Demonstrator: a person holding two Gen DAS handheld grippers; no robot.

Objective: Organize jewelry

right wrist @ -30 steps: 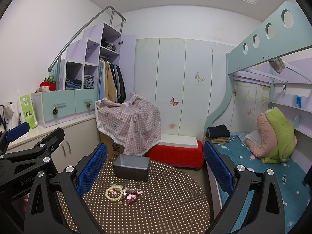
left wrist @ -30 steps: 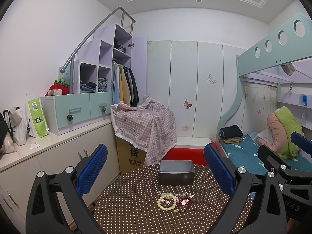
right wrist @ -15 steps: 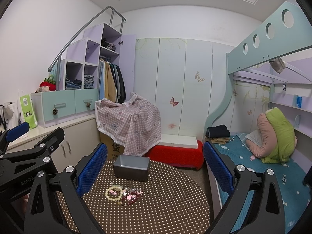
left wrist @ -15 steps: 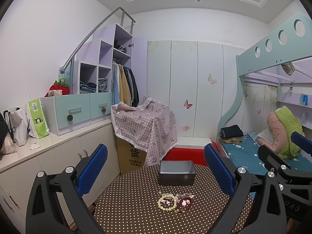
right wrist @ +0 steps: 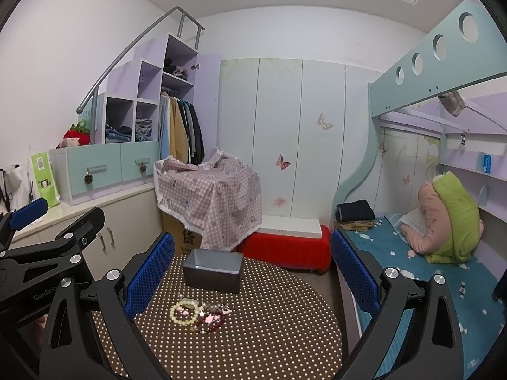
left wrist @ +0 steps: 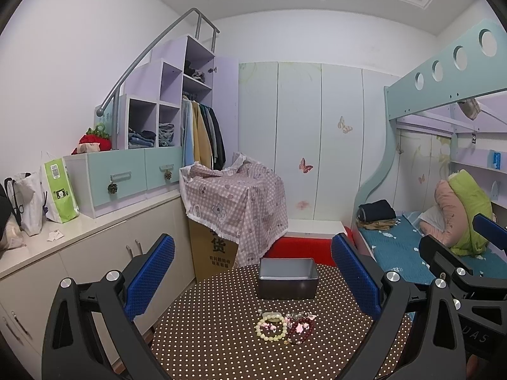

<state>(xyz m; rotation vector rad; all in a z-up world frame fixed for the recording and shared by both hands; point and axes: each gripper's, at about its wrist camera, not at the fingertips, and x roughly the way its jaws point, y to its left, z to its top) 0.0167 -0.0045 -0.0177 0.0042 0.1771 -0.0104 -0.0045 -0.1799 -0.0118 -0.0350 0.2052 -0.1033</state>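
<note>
2 spread claws (left wrist: 253, 272) (right wrist: 252, 272) flank bracelets (left wrist: 284, 327) mid-table (left wrist: 206, 332).

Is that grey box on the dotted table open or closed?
Open. The grey box has no lid; its rim and inner walls show. Whether anything lies inside cannot be told.

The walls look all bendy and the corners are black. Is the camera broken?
No, both views use fisheye lenses. Left wrist view: the bunk bed rail curves and the corners go black, yet the bracelets look sharp. Right wrist view: same bending, and the gray box is evenly lit, without glare.
</note>
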